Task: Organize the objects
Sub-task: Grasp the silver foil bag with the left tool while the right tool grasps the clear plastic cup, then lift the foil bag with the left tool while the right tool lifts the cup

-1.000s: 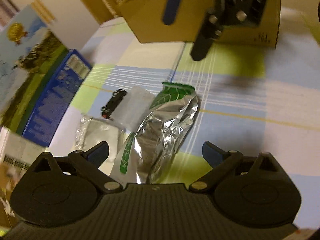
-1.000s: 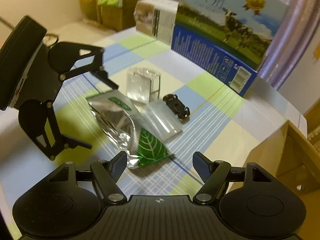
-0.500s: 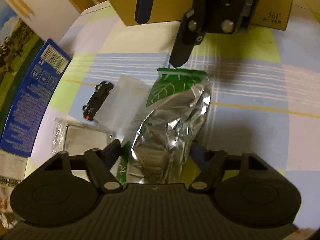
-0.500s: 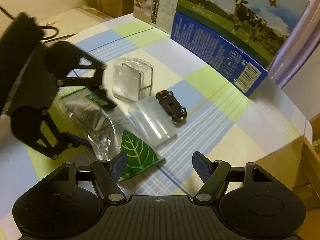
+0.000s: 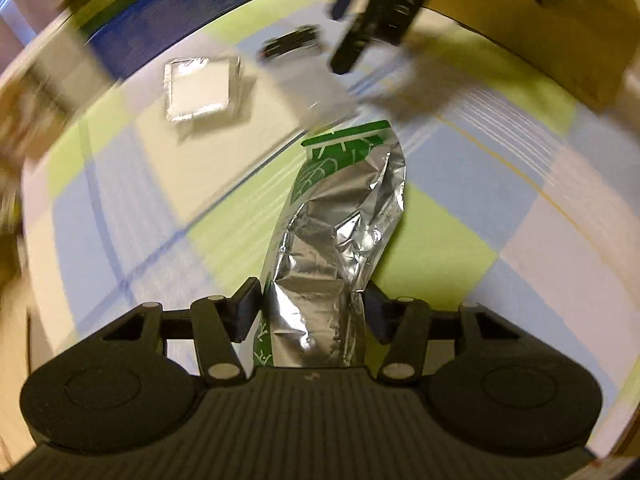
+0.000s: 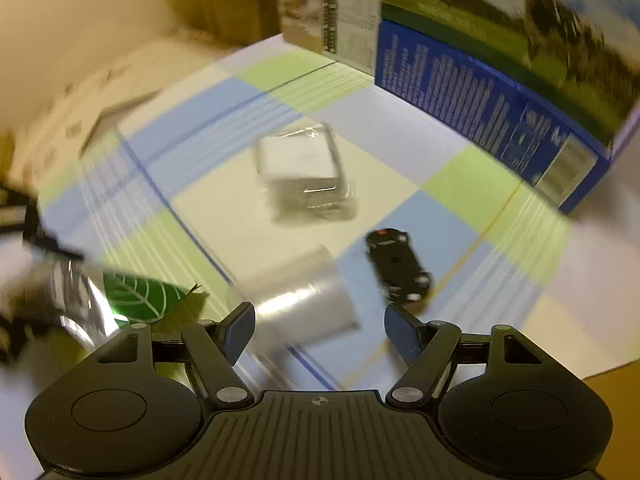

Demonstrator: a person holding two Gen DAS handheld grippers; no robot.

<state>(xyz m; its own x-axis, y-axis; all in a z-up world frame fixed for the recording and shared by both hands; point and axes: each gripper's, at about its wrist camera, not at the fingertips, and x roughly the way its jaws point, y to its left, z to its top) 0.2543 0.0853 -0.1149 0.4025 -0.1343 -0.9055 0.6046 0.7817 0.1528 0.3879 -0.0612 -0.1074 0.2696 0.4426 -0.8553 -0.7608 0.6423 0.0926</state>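
Observation:
A crumpled silver foil pouch (image 5: 344, 216) with a green leaf print runs away from my left gripper (image 5: 310, 312). Its jaws are closing, and both pads press the pouch's near end. In the right wrist view the pouch's green end (image 6: 132, 300) shows at the left, blurred. My right gripper (image 6: 320, 332) stands open just above a clear plastic roll (image 6: 300, 304), with nothing between its fingers. A black toy car (image 6: 398, 270) lies just beyond its right finger. A clear plastic box (image 6: 304, 168) sits farther back. From the left wrist view the right gripper (image 5: 346, 28) hangs over the car (image 5: 290, 44).
A checked cloth (image 5: 500, 208) covers the table. A large blue and green milk carton (image 6: 500, 80) and a smaller white carton (image 6: 332, 20) stand along the far edge. A cardboard box (image 5: 540, 40) stands behind the right gripper.
The left gripper's jaws have come in onto the foil pouch and the gripper has swung round with it. The right gripper has sunk toward the clear roll and the car, still open.

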